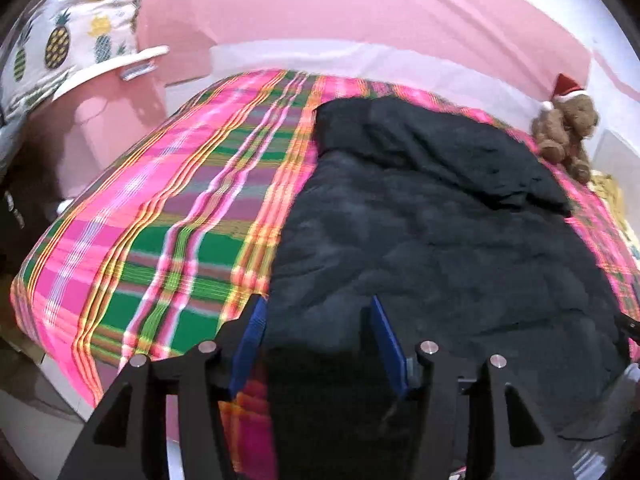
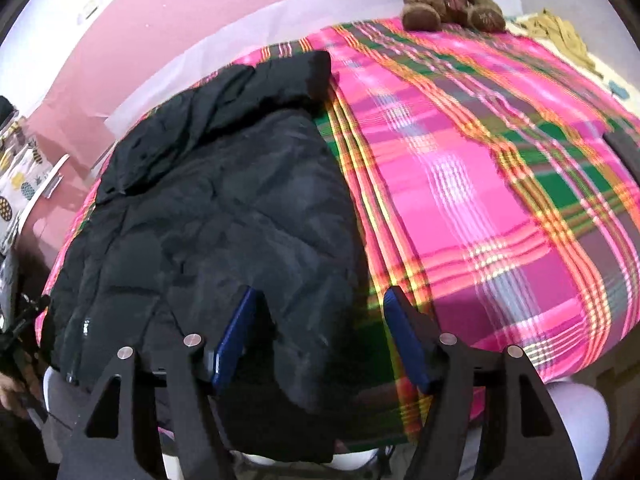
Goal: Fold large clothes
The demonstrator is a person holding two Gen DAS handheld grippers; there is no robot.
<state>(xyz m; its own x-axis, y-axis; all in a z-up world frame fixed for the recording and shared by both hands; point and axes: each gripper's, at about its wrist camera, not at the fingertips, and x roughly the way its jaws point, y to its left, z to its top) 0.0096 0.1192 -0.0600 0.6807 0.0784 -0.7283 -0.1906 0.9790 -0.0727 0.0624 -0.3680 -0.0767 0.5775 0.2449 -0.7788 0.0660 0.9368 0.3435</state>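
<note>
Black quilted puffer jacket (image 1: 432, 216) spread flat on a bed under a bright pink, green and orange plaid cover (image 1: 160, 216), hem toward the near edge, collar end toward the far side by the pink wall (image 1: 360, 4). Left tongs (image 1: 316, 304) with blue pads spread apart above the jacket's near left edge, nothing gripped; left pad over the border between jacket and plaid, right pad over black fabric. Right tongs (image 2: 320, 292) spread wide above the jacket's near right edge, likewise holding nothing; left pad over the jacket, right pad over the plaid. Brown teddy bear in a red Santa hat (image 1: 566, 128) seated at the far corner of the bed, well apart from the jacket. White pineapple-print fabric (image 1: 60, 40) off to the left.
</note>
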